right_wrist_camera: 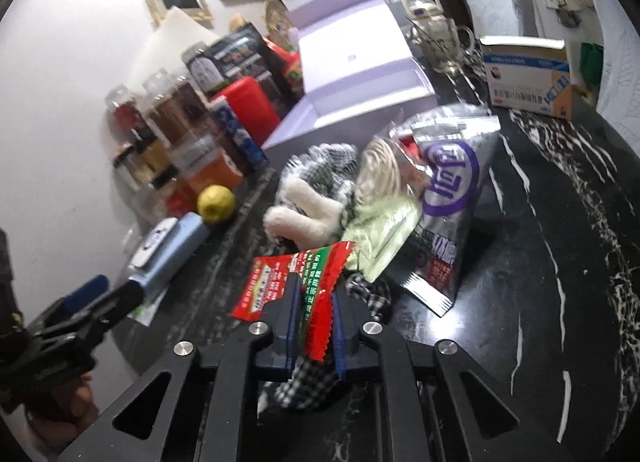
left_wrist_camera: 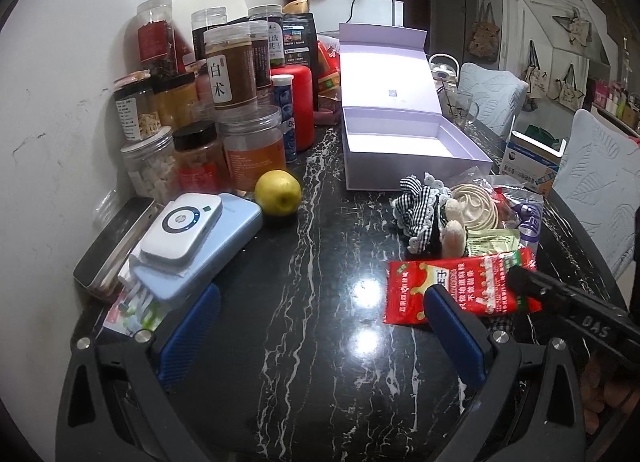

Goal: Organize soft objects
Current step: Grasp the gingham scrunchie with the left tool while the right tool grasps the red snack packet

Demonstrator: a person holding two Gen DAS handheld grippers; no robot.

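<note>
A red snack packet (left_wrist_camera: 460,286) (right_wrist_camera: 296,282) lies at the near edge of a pile on the black marble table (left_wrist_camera: 312,246). My right gripper (right_wrist_camera: 316,298) is shut on its serrated end, the blue pads pressing both faces; the same gripper (left_wrist_camera: 524,282) reaches in from the right in the left wrist view. Behind the packet are a plush toy in checked cloth (left_wrist_camera: 424,209) (right_wrist_camera: 316,197), a green sachet (left_wrist_camera: 494,242) (right_wrist_camera: 380,234) and a silver-purple bag (right_wrist_camera: 444,197). My left gripper (left_wrist_camera: 320,302) stands open over bare table, left of the packet.
An open lilac box (left_wrist_camera: 404,141) (right_wrist_camera: 360,73) sits behind the pile. Jars and a red canister (left_wrist_camera: 298,105) crowd the left wall, with a yellow-green fruit (left_wrist_camera: 278,191), a blue case (left_wrist_camera: 200,258) and a white device (left_wrist_camera: 182,227). A carton (right_wrist_camera: 528,73) and glass teapot (right_wrist_camera: 436,37) stand far right.
</note>
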